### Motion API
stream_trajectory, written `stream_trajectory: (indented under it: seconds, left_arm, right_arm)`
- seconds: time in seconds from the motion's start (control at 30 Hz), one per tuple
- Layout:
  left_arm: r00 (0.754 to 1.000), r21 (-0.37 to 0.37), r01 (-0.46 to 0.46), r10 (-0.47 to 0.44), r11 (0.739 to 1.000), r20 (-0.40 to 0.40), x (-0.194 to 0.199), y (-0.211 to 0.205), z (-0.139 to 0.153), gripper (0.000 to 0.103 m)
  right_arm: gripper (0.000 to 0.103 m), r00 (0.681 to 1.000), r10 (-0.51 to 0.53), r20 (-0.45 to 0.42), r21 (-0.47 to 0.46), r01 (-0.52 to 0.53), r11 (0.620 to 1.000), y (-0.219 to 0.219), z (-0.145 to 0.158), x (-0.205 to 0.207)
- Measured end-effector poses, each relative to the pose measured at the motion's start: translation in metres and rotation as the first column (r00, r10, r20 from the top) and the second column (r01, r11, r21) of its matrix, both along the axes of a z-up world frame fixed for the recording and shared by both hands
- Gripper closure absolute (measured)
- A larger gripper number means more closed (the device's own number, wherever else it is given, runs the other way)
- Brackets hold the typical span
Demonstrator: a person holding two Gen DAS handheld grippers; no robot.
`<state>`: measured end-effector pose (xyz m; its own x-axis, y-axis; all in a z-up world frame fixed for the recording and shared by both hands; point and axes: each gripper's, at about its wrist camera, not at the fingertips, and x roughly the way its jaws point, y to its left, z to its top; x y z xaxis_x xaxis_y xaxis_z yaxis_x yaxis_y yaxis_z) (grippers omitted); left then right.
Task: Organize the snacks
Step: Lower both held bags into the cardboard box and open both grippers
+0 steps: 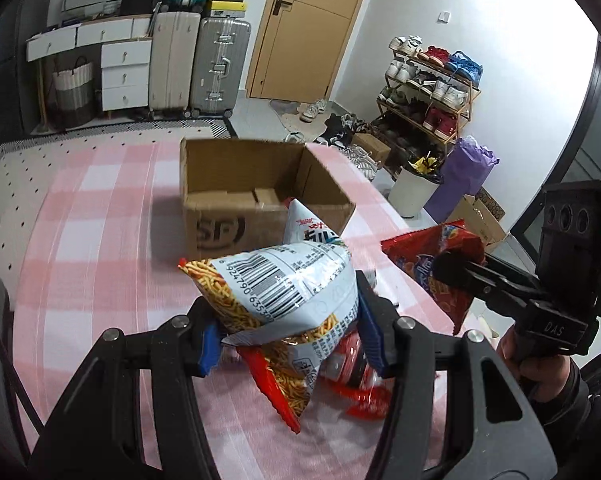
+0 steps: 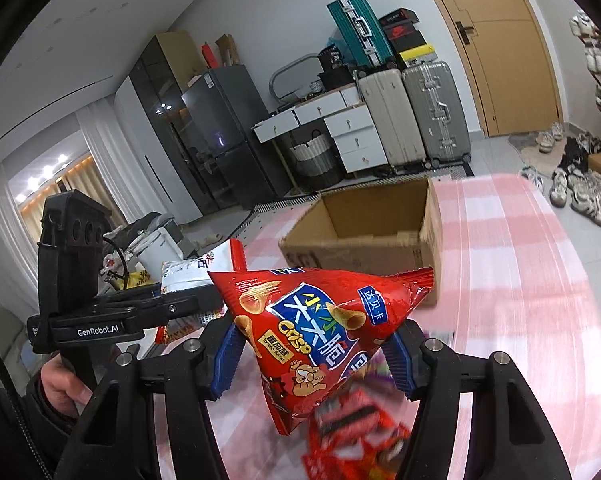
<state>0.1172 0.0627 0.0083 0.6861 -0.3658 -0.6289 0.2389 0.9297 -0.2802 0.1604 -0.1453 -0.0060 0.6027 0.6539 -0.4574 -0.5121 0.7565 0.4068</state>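
Bags fill both my grippers: left gripper clamps the noodle-snack bag, right gripper the red Crisp bag, both just short of the SF carton. I should clear its near wall before letting go.

Left tool clamps a white snack bag before the cardboard box.

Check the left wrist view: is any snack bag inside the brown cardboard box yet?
No: the brown cardboard box shows only its bare floor and folded flaps, while the white noodle-snack bag sits clamped in the left gripper.
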Motion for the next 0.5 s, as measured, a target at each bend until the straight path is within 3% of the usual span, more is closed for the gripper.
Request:
stream_trajectory:
  seconds: [0.23,0.33,0.5]
  left_arm:
    - [1.0,0.023,0.007,-0.007,1.0,0.023,0.044,0.002,0.036,0.05]
    - [0.998,0.075,-0.05,0.048,0.996,0.029,0.068,0.005,0.045,0.05]
    - [0.998,0.052,-0.068,0.068,0.996,0.001,0.105,0.018,0.053,0.05]
  right_arm:
    - [0.041,1.0,0.014,0.024,-0.006,-0.014,1.0,0.01,0.029,0.039]
    - [0.041,0.999,0.02,0.04,-0.015,-0.019,1.0,0.015,0.041,0.056]
    - [0.041,0.999,0.018,0.026,-0.033,-0.017,0.999,0.026,0.053,0.087]
